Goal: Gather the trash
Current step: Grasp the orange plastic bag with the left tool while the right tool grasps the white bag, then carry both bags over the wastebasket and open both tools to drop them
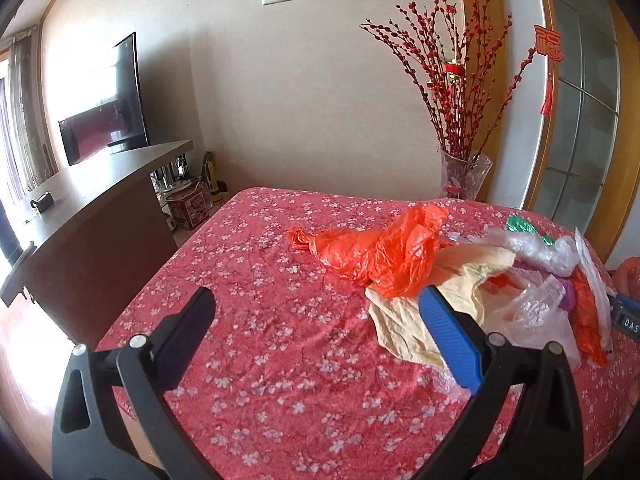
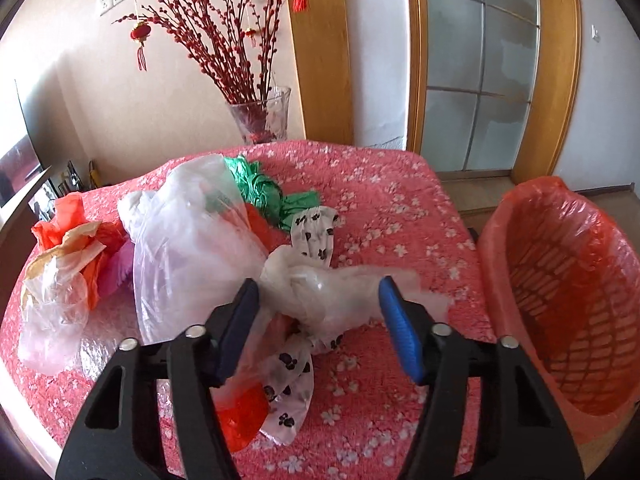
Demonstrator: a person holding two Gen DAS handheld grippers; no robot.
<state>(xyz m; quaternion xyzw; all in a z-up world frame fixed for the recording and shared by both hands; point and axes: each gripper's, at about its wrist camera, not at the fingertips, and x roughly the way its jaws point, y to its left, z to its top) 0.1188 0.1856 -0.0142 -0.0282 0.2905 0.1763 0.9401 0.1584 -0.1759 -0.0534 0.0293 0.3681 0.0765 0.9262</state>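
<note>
Bench cloth [image 2: 400, 208] – matt, nubbly, flower-printed. Bags [image 2: 192, 236] – thin crinkled plastic, glossy where lit. Basket [image 2: 560, 288] – latticed plastic, film-lined. Vase [image 2: 264, 116] – clear glass.

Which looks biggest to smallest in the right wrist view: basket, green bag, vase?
1. Basket, clearly largest, though it is also nearest the camera.
2. Green bag and vase look alike; the vase stands farther back, so unranked.
</note>
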